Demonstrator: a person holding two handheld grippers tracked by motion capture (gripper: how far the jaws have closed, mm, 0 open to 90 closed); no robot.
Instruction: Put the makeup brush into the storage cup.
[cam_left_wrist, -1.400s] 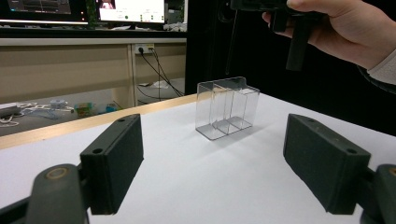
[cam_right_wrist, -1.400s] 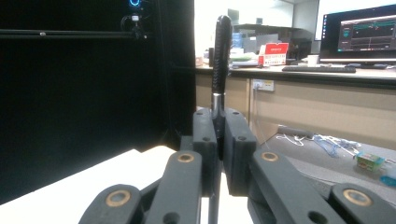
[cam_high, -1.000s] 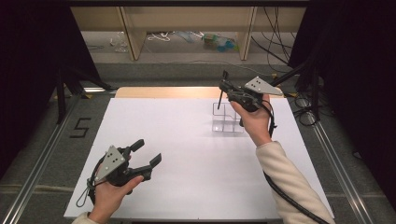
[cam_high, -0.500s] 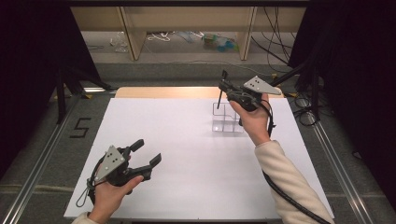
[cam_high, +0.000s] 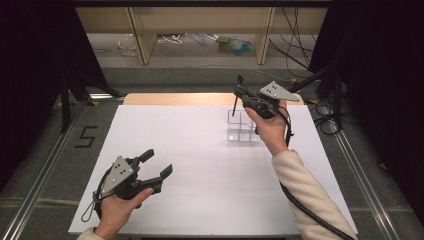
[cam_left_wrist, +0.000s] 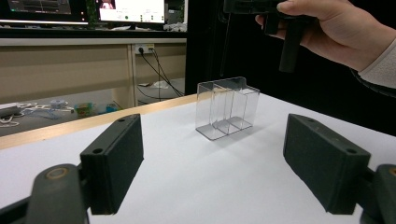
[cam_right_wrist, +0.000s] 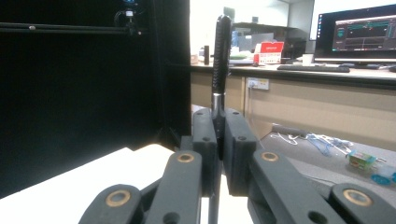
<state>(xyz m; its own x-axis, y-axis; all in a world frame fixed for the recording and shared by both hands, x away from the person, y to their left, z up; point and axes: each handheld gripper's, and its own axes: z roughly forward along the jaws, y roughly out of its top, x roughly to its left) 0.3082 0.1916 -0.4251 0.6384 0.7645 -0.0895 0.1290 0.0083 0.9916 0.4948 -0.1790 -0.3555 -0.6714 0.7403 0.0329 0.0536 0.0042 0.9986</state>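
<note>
Held thing: slim black pen-like stick with a ribbed grip and metal collar (cam_right_wrist: 221, 60), upright in the right claw (cam_right_wrist: 218, 140) pinched on its shaft, over the clear plastic divided box (cam_high: 243, 126) at the counter's (cam_high: 175, 150) 1 o'clock.
Handling: likely light, stiff, smooth; could pivot; grip mid-shaft.
Box: looks light, tippable.
Left claw (cam_high: 156, 164): spread, empty, 7 o'clock.
</note>
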